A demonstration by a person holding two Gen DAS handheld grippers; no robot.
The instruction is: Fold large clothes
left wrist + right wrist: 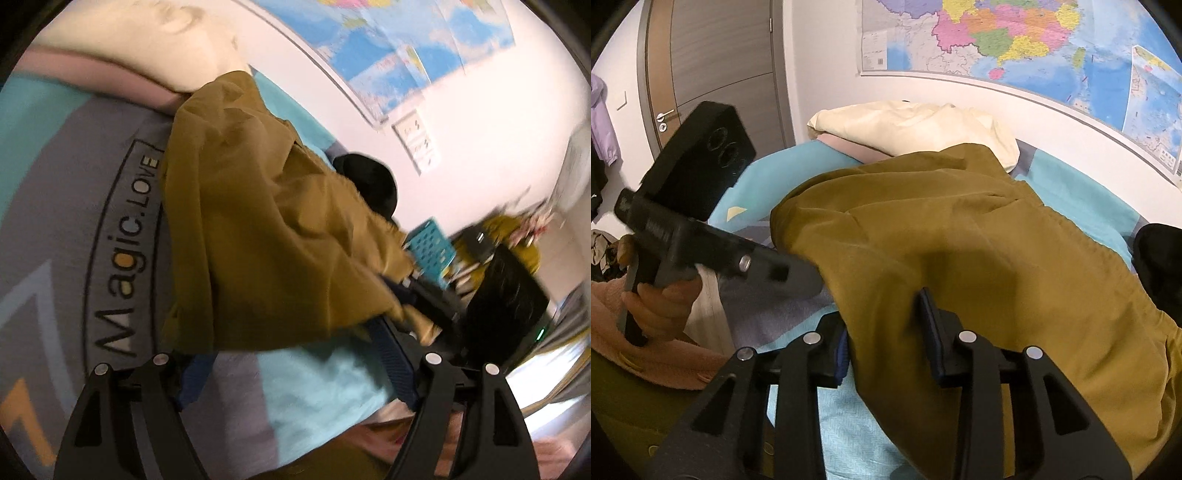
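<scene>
Clamped between the right gripper fingers is one edge of the single olive-brown garment, which spreads away over the bed, while the left gripper stands wide, holding nothing, beside two pillows.

Mustard-yellow cloth garment hides one blue pad of the right hand-held gripper; far shelf clutter is blurred.
</scene>
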